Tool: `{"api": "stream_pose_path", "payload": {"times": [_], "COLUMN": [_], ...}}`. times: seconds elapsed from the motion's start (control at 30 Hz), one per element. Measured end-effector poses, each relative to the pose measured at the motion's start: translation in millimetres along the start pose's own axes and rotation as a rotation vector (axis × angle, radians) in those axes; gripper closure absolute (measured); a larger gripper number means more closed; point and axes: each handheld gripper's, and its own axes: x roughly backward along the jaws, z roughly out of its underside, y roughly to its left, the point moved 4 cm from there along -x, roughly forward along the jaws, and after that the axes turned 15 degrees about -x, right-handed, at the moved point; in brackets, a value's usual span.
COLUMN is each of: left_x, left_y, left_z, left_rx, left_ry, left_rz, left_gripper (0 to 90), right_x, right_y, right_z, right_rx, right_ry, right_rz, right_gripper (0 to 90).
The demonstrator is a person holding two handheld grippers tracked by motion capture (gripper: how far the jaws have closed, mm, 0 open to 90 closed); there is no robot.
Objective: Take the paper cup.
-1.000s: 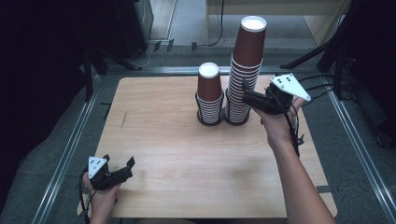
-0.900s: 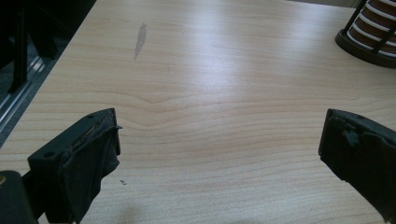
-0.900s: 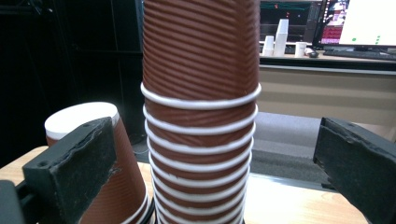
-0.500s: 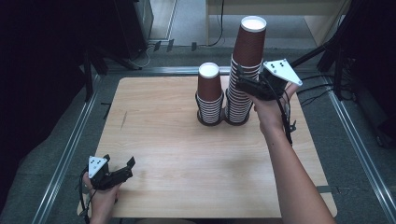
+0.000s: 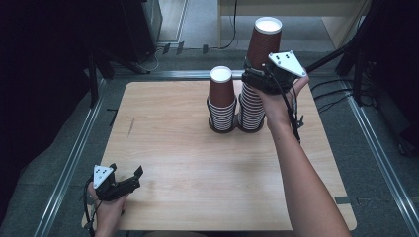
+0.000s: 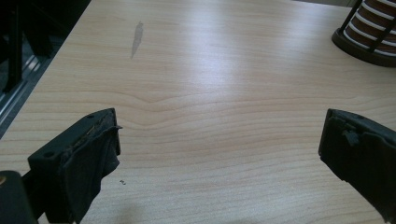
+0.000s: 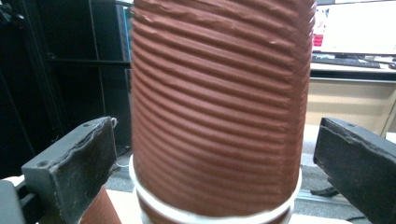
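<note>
When I look down from the high view, my right claw [image 5: 253, 79] is up at the far side of the light wooden table [image 5: 188, 168], against the tall stack of ribbed brown paper cups [image 5: 258, 74]. A shorter stack of brown paper cups [image 5: 221, 101] stands just left of it, touching. My left claw [image 5: 129, 178] rests at the near left corner, far from the cups.

From my left gripper view, its two black jaws are spread wide over bare wood.

From my right gripper view, the top brown cup [image 7: 217, 107] sits between my spread jaws. They are not touching it.
</note>
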Motion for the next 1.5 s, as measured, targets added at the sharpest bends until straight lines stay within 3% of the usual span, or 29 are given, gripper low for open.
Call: {"api": "stream_pose_path", "payload": {"times": [0.13,0.63,0.73,1.03,1.33,1.5], "left_x": [-0.1,-0.2,-0.3,-0.5,-0.5,-0.6], "left_y": [-0.1,-0.4,-0.4,-0.4,-0.7,-0.7], "left_z": [0.0,-0.2,-0.2,-0.4,-0.4,-0.4], "left_rx": [-0.002,-0.005,-0.003,0.001,-0.005,-0.006], "left_ry": [0.0,0.001,-0.001,-0.002,0.002,0.002], "left_rz": [0.0,0.0,0.0,0.002,0.002,0.002], "left_gripper": [0.0,0.0,0.0,0.0,0.0,0.0], "right_x": [-8.7,-24.9,-23.1,-21.4,-16.1,-14.0], "right_y": [-3.7,-1.2,2.4,4.1,10.4,11.2], "right_z": [-3.4,-6.3,-6.7,-12.2,-32.0,-40.3], "right_rx": [-0.03,-0.03,-0.013,-0.011,0.004,-0.013], "right_ry": [-0.001,0.02,0.011,-0.002,-0.052,-0.073], "right_rz": [0.009,0.017,0.007,0.006,0.006,0.001], "right_gripper": [0.0,2.8,8.8,10.8,12.0,12.3]}}
